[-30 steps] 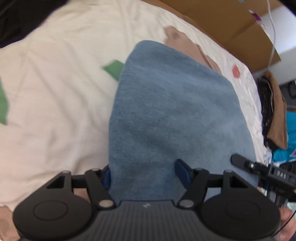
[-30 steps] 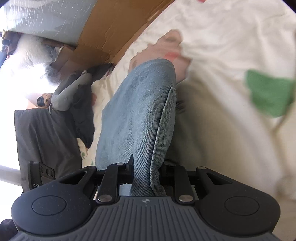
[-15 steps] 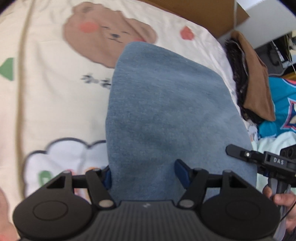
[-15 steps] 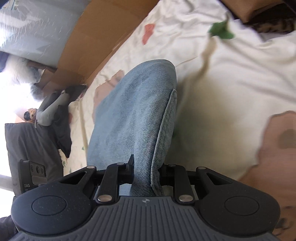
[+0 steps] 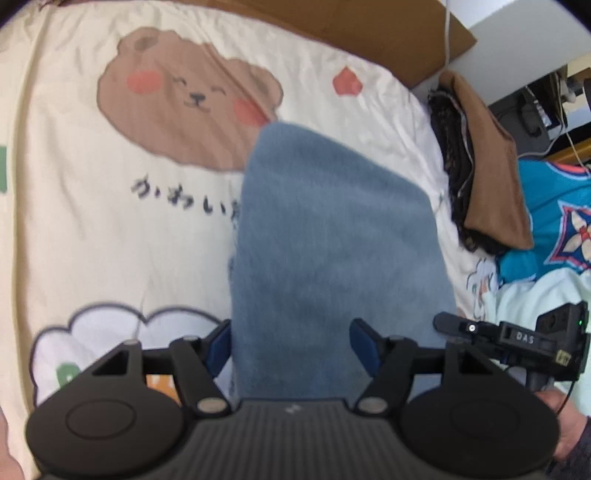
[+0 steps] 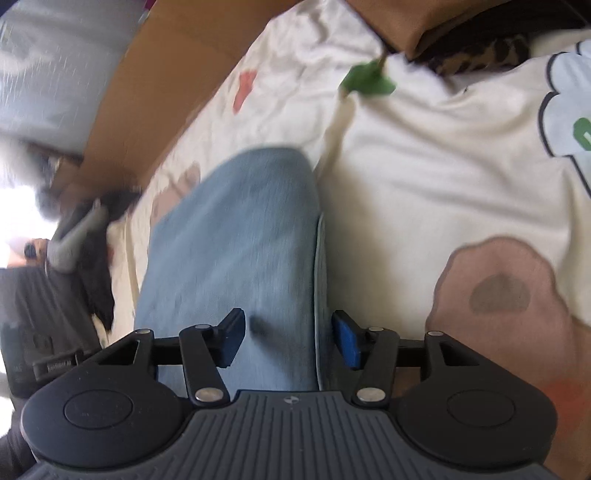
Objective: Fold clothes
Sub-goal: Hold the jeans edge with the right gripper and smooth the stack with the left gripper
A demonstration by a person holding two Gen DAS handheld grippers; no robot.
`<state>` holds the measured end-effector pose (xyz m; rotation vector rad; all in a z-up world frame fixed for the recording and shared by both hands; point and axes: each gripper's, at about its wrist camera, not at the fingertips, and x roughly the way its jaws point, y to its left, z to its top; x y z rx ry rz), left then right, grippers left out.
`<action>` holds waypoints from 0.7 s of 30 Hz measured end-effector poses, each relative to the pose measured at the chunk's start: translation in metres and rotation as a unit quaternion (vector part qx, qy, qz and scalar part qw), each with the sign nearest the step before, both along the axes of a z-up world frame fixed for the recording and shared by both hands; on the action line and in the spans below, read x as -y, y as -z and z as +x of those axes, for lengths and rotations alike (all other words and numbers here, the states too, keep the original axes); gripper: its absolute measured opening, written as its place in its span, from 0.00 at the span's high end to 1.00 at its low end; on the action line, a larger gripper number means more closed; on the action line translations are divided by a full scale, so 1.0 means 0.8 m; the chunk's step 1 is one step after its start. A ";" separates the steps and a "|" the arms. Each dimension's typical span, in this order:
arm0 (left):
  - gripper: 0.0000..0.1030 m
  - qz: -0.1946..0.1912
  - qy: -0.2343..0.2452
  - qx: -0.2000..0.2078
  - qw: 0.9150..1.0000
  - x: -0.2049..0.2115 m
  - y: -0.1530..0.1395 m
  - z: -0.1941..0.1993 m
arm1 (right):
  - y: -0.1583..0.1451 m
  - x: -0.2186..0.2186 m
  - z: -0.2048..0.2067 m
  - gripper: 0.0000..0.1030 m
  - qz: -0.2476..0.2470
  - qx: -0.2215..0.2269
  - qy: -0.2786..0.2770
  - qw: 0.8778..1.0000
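Right gripper (image 6: 287, 338) jaws opening, folded blue jeans (image 6: 236, 251) between them, blue pads clear of the denim on both sides. Jeans lie on the cream cartoon-print bedsheet (image 6: 424, 177). Cardboard (image 6: 147, 92) along the bed's far edge, dark clothes (image 6: 96, 258) left.

To your left of the folded jeans (image 5: 332, 251) the printed bedsheet (image 5: 74, 221) lay bare. On the other side a pile of brown and dark clothes (image 5: 487, 173) crowded the sheet's edge, and cardboard (image 5: 369, 33) blocked the far side.
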<state>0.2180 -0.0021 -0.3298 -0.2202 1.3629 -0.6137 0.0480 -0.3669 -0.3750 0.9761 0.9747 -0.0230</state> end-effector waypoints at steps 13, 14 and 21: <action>0.11 -0.012 0.046 -0.036 0.998 0.042 0.049 0.008 | 0.026 -0.011 0.045 0.49 0.006 -0.021 -0.076 0.997; 0.11 -0.011 0.046 -0.035 0.998 0.045 0.049 0.007 | 0.024 -0.011 0.043 0.52 0.006 -0.018 -0.076 0.997; 0.31 -0.015 0.050 -0.037 0.998 0.049 0.038 0.004 | 0.012 -0.009 0.038 0.71 0.012 -0.003 -0.074 0.997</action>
